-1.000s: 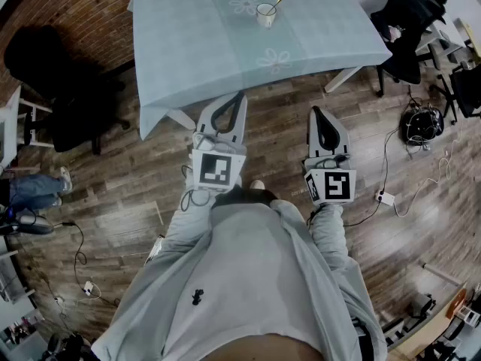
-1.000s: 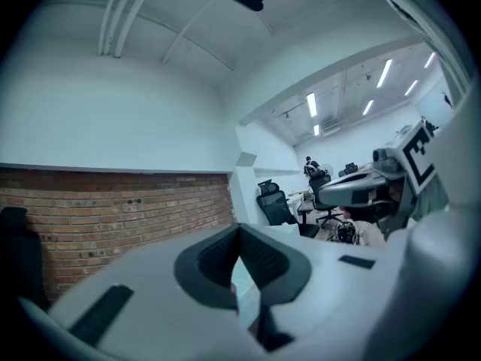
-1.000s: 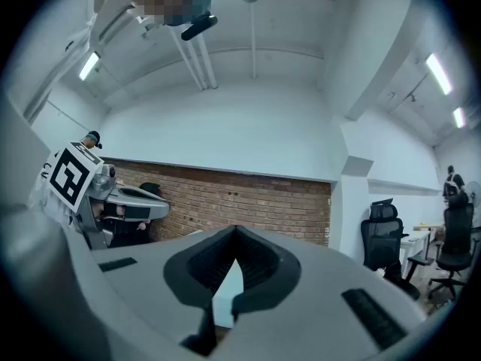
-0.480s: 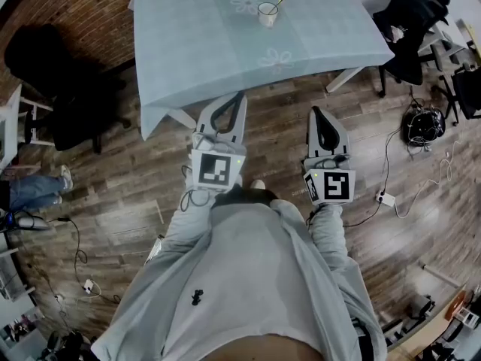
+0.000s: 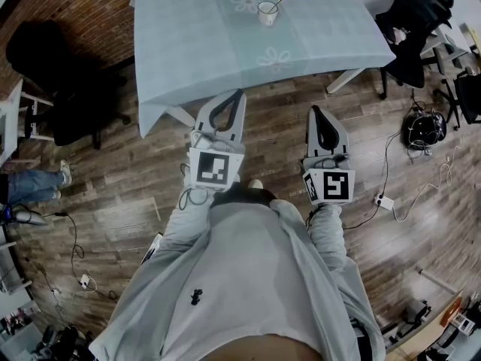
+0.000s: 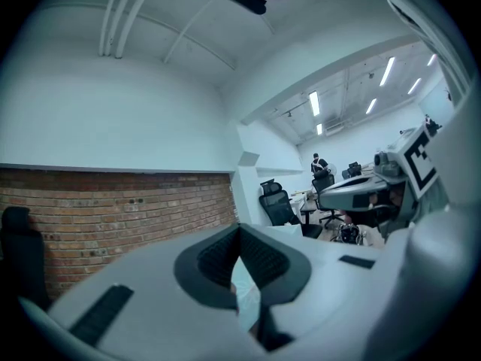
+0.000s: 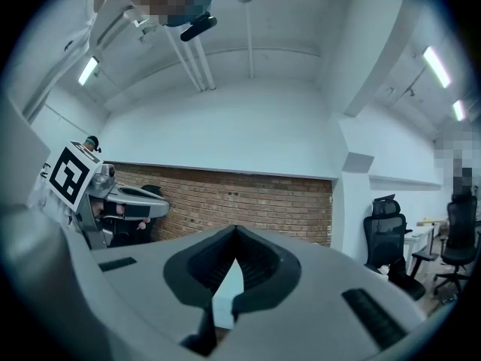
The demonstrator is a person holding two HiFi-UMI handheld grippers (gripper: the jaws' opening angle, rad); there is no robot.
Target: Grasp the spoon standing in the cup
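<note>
Work has not started: left claw (image 5: 241,93) and right claw (image 5: 313,110) hang closed and empty, the spoon (image 5: 279,2) in its cup (image 5: 266,13) well ahead of both, untouched.

Table (image 5: 188,51): upper centre of the head view.
Cup (image 5: 266,13): on the table's far half, right of centre.
Spoon (image 5: 279,2): in the cup, leaning right.
Left gripper (image 5: 241,93), right gripper (image 5: 313,110): side by side over the floor (image 5: 135,201), before the table's near edge.
Office chair (image 5: 52,81): left of the table.
Cables (image 5: 421,126): on the floor, right.
</note>
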